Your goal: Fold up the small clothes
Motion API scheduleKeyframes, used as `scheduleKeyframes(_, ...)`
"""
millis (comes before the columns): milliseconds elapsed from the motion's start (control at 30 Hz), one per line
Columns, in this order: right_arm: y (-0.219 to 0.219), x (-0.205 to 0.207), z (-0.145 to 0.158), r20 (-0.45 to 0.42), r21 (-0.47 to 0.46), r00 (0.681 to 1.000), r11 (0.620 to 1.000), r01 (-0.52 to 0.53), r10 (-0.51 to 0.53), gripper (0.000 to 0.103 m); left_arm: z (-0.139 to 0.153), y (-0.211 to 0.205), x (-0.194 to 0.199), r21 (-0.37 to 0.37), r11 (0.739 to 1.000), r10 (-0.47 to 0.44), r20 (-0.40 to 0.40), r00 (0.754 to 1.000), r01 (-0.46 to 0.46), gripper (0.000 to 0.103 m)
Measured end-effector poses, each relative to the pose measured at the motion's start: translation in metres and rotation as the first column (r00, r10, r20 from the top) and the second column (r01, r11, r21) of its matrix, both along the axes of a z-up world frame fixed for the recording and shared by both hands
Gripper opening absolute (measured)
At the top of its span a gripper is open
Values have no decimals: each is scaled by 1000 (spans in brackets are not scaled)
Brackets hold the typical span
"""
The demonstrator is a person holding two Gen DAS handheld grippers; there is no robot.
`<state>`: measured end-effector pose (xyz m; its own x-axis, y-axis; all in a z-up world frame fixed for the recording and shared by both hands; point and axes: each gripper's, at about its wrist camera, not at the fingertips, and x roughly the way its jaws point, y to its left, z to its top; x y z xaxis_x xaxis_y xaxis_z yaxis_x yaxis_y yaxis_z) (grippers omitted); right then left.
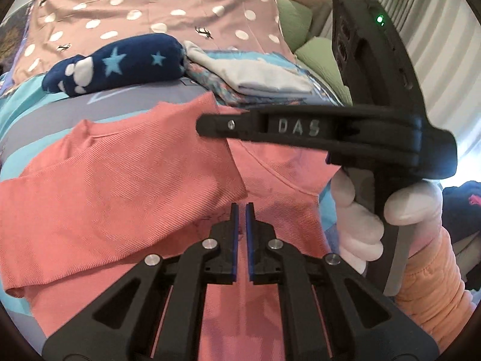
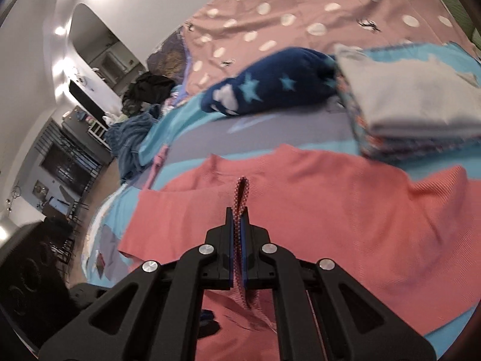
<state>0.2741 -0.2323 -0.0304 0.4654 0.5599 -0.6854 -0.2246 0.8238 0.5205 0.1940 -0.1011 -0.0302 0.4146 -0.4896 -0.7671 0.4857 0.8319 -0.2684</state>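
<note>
Two garments at least look finished: a rolled navy star-print piece (image 1: 120, 63) and, just beside it, a flat stack of folded clothes (image 1: 255, 81) with a grey piece on top, both lying at the far side of my working patch on the bed cover (image 1: 126, 102). The coral top (image 1: 126, 198) is the one in hand, spread on the cover nearer to me than those two. By my judgement it is mid-fold: in the left wrist view one sleeve lies across the body with its cuff end near the middle, and a fold edge runs diagonally under the other tool. My right tongs (image 2: 239, 210) are pressed together on a thin doubled edge of the coral fabric, which stands up between the pads. My left tongs (image 1: 242, 207) are pressed nearly together with a slim gap; I cannot see any cloth between the pads in that view, so I cannot say they hold anything. My right hand (image 1: 375, 210), gloved white, shows on the handle beside the top. What is left, as I read it: lay down the pinched edge, finish the fold and add the top to the pile. A dark heap (image 2: 150, 90) lies farther off; whether it is more work I cannot tell.
</note>
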Motion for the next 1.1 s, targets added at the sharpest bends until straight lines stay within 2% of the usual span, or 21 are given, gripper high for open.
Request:
scheduleKeyframes(133, -20, -1, -17, -30, -2, 998, 999, 49, -49, 3, -10, -10, -2, 34, 999, -9, -12, 1000, 10, 5)
scheduleKeyframes(267, -37, 0, -29, -46, -21, 994, 995, 94, -95, 3, -11, 7, -12, 57, 998, 31, 0, 1000, -31, 6)
scheduleKeyframes(367, -49, -1, -34, -57, -16, 990, 991, 129, -130, 4, -6, 41, -21, 101, 987, 116, 57, 992, -122, 26)
scheduleKeyframes(400, -53, -1, -35, -73, -16, 986, 989, 147, -148, 6, -4, 54, -28, 123, 979, 155, 85, 984, -164, 40)
scheduleKeyframes(433, -57, -1, -36, -80, -32, 982, 985, 167, -169, 7, -2, 73, -33, 151, 963, 207, 123, 971, -225, 48)
scheduleKeyframes(533, -66, -4, -35, -89, -60, 975, 978, 199, -204, 10, 0, 130, -48, 205, 902, 344, 196, 918, -381, 52)
scheduleKeyframes(600, -67, -13, -28, -77, -53, 979, 981, 186, -190, 11, -3, 171, -59, 239, 843, 434, 230, 871, -483, 55)
scheduleKeyframes(700, -55, -28, -19, -50, -30, 992, 993, 112, -113, 11, -13, 210, -68, 293, 780, 502, 236, 832, -554, 55)
scheduleKeyframes(733, -48, -33, -18, -49, -16, 996, 997, 77, -78, 11, -19, 223, -70, 304, 770, 517, 218, 828, -561, 55)
scheduleKeyframes(800, -34, -40, -19, -56, 5, 998, 1000, 24, -24, 13, -26, 230, -71, 304, 776, 517, 195, 833, -553, 55)
scheduleKeyframes(867, -22, -44, -23, -73, -21, 997, 1000, 9, -11, 17, -33, 230, -64, 290, 801, 495, 172, 852, -524, 56)
scheduleKeyframes(933, -15, -43, -39, -124, -169, 989, 984, 61, -83, 17, -38, 225, -53, 285, 815, 479, 160, 863, -505, 56)
scheduleKeyframes(967, -15, -41, -46, -127, -200, 988, 978, 64, -91, 7, -42, 223, -48, 290, 811, 481, 161, 862, -507, 56)
scheduleKeyframes(1000, -15, -43, -51, -89, -216, 992, 974, 63, -84, 0, -47, 223, -40, 300, 803, 486, 167, 858, -514, 57)
scheduleKeyframes(1100, -19, -52, -50, -64, -207, 995, 976, 67, -82, 0, -56, 227, -30, 339, 758, 513, 218, 830, -557, 71)
